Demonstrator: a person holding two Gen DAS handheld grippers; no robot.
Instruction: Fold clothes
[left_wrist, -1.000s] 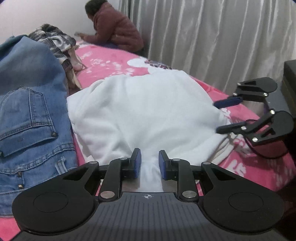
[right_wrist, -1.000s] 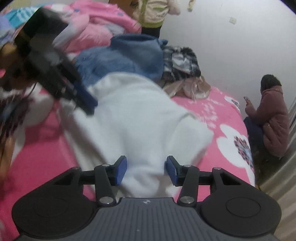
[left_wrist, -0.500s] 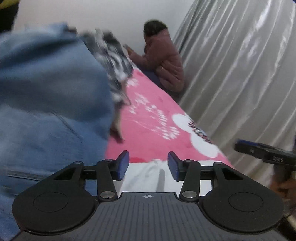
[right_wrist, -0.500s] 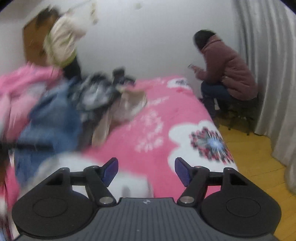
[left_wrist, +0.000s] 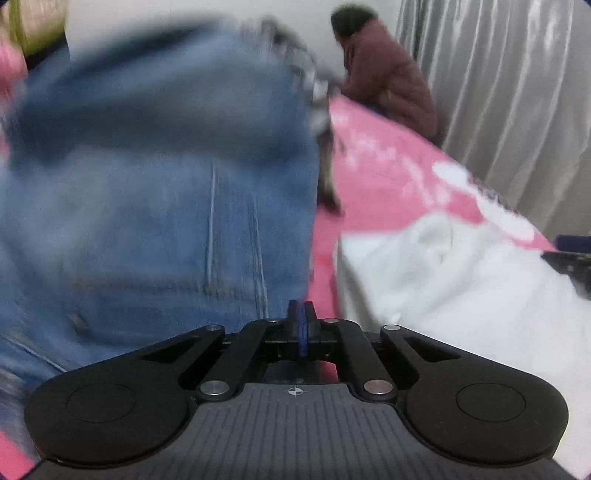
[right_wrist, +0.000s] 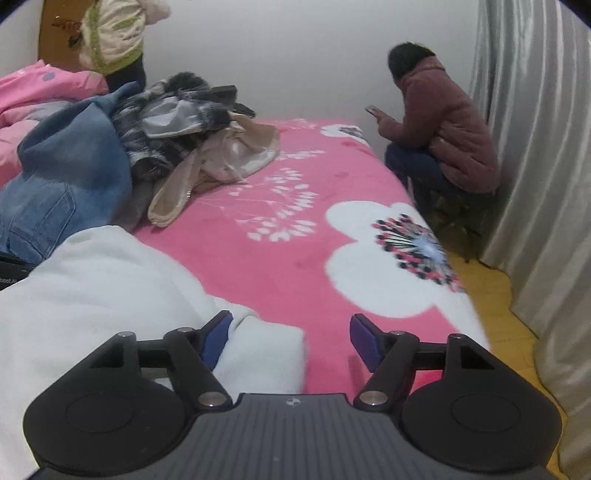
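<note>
A white fleece garment lies spread on the pink flowered blanket. Blurred blue jeans fill the left of the left wrist view. My left gripper hangs at the gap between the jeans and the white garment, its blue pads pressed together with nothing seen between them. My right gripper is open, with its left finger over a folded corner of the white garment and its right finger over bare blanket. The right gripper also shows at the left wrist view's right edge.
The jeans lie heaped beside plaid and beige clothes and a pink quilt. A person in a maroon jacket crouches at the bed's far corner. Another person stands behind the pile. Curtains and wood floor lie right.
My left gripper has shut and swung left towards the jeans. My right gripper has opened wider and turned from the white garment's middle to its corner, facing the bed's far end.
</note>
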